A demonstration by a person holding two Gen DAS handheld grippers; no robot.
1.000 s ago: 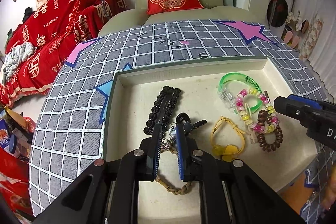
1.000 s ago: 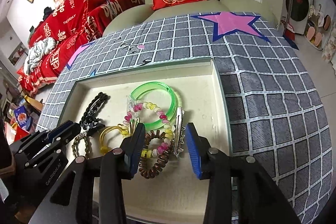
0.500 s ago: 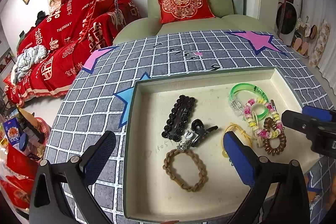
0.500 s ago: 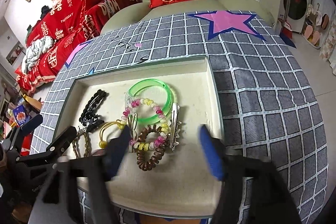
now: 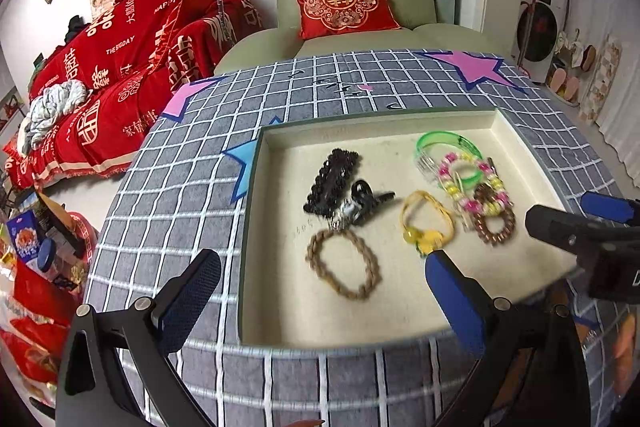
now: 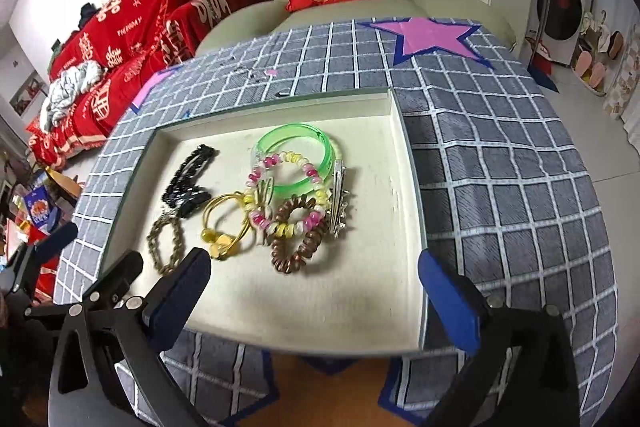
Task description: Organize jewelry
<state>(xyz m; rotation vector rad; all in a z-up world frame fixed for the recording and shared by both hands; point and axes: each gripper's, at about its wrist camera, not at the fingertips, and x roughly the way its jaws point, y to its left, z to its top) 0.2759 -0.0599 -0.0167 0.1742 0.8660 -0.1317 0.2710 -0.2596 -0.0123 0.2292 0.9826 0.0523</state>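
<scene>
Ahead of both spread, empty jaws, freshly opened, the jewelry sits grouped in the tray (image 6: 404, 163); placing looks done, so next likely means backing away.

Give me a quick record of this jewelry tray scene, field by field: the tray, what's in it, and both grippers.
tray: cream, shallow tray on a grey grid-pattern cloth
left side of tray: black beaded hair clip, black claw clip, brown braided bracelet
middle: yellow hair tie
right cluster: green bangle, pink-and-yellow bead bracelet, brown spiral hair tie, silver clip
left gripper: open, empty, jaws just opened
right gripper: open, empty, jaws just opened
</scene>
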